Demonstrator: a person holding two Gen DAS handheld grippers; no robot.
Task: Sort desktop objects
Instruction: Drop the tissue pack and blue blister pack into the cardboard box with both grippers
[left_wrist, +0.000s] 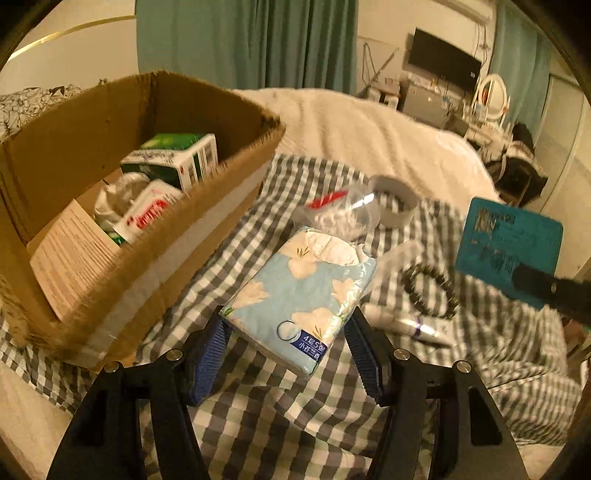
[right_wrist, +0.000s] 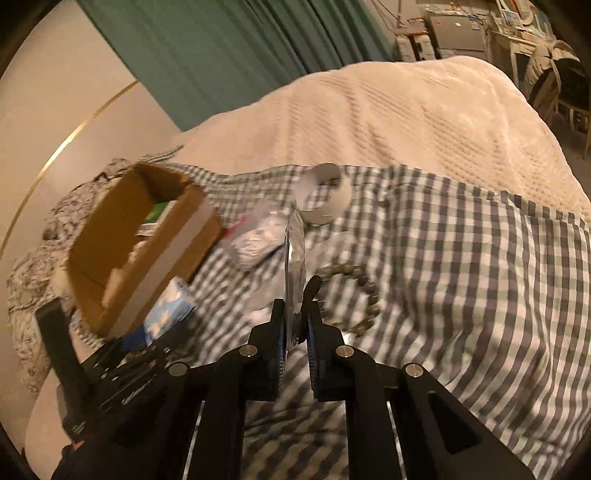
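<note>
bed | checked cloth | on it: cardboard box, tape roll, bead bracelet

Dim amber light — motion blur, fisheye-warped edges

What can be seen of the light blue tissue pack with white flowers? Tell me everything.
The light blue tissue pack with white flowers is a soft, plastic-wrapped rectangular block, with a dark blue label bearing white print at its near corner. Its far end is torn open, and white tissue bulges out. The left gripper is shut on it, blue-padded fingers pressing both sides, so it looks lifted and tilted above the grey-and-white checked cloth. The open cardboard box stands to its left.
</note>
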